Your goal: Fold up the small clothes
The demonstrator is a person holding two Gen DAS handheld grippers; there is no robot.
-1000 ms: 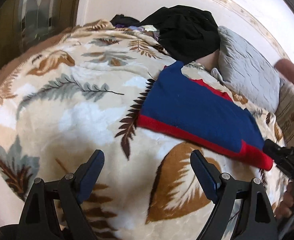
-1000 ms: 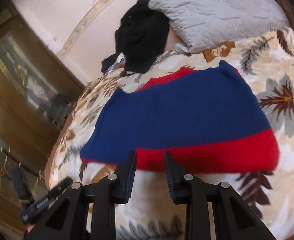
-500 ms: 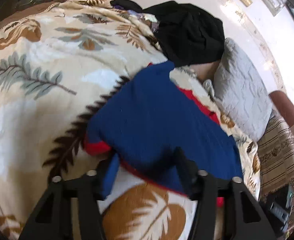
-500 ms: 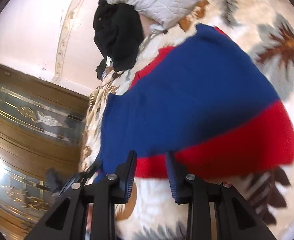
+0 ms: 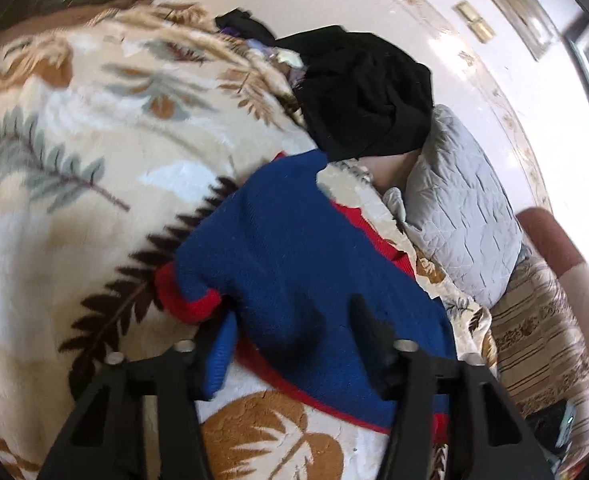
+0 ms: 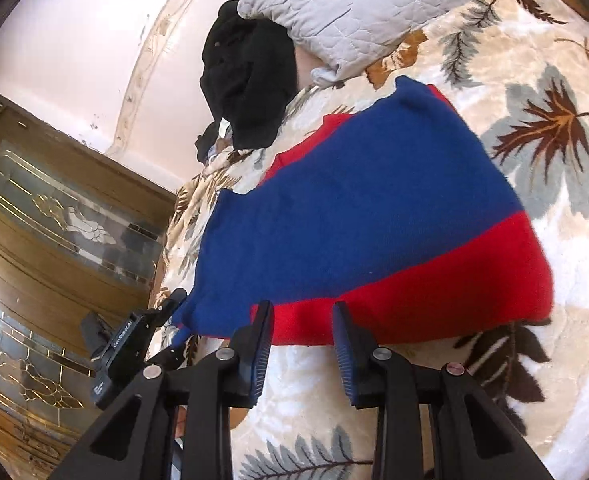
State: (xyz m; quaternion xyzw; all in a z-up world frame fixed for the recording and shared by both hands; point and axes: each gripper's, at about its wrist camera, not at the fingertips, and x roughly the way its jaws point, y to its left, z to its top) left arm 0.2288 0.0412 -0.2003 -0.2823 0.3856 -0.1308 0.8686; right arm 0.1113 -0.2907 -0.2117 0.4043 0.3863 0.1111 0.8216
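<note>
The sweater [image 5: 294,264], one blue knit piece with a red hem band, lies flat on the leaf-patterned blanket [image 5: 74,160]. We count two grippers, one grey pillow [image 5: 462,216] and one black garment heap [image 5: 358,88]. The left gripper [image 5: 290,332] has just been closing its jaws; a bunched corner of the sweater now sits pinched between them, hiding much of both fingers. The right gripper [image 6: 302,344] holds its jaws narrowly apart at the red hem, and we cannot tell whether they touch it. Only the right view shows the wooden glazed door [image 6: 54,240] and the left gripper's body.
</note>
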